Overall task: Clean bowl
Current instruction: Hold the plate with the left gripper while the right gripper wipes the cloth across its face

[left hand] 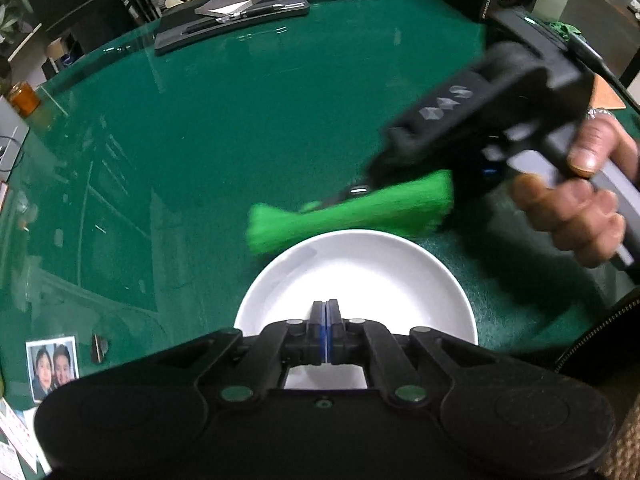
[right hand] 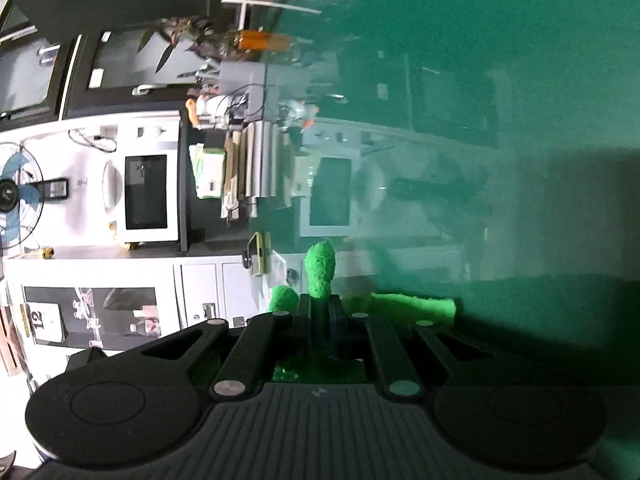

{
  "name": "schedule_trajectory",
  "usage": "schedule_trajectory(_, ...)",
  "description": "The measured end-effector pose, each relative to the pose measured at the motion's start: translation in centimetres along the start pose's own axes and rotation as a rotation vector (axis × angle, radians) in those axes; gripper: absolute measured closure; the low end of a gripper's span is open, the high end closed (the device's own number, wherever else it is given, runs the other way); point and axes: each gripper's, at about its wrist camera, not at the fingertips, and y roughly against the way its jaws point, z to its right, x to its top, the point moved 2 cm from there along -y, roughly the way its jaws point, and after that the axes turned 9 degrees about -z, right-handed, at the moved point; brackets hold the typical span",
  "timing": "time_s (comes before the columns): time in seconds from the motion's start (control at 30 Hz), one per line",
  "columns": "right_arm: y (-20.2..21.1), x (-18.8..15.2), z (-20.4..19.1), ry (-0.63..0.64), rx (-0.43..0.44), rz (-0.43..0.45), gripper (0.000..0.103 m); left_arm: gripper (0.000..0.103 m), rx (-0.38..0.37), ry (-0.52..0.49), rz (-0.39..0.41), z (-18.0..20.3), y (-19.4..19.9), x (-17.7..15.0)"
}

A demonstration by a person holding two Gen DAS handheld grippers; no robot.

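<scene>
**Left wrist view: cloth poised at the bowl's far rim**

Left tongs (left hand: 326, 332) pinch together on the near rim of the white bowl (left hand: 356, 280), probably steadying it on the green worktop (left hand: 240, 120). Right tongs (left hand: 362, 192) clamp a green cloth (left hand: 348, 210), bunched for wiping, just beyond the bowl.

A plain white bowl (left hand: 356, 280) sits low in the frame on a dark green, glossy counter (left hand: 220, 140). A bright green cloth (left hand: 352, 210) crosses just above it, at centre. The black left gripper (left hand: 326, 332) shows blue pads at bottom centre; the right gripper (left hand: 360, 196), at right, is black with pale grey markings.
</scene>
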Motion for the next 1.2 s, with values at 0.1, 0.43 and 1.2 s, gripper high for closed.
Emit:
schedule_trajectory(0.1, 0.8, -0.5, 0.4, -0.016, 0.007, 0.016, 0.093, 0.099, 0.0, -0.015, 0.001, 0.0, -0.4, 0.4)
schedule_trajectory(0.43, 3.1, -1.9, 1.9, -0.053, 0.004, 0.027, 0.094, 0.1, 0.03, -0.081, 0.027, 0.8, -0.5, 0.7)
schedule_trajectory(1.2, 4.9, -1.6, 2.4, -0.075, -0.011, 0.12, 0.094, 0.086, 0.039, -0.194, 0.119, -1.9, 1.4, 3.8)
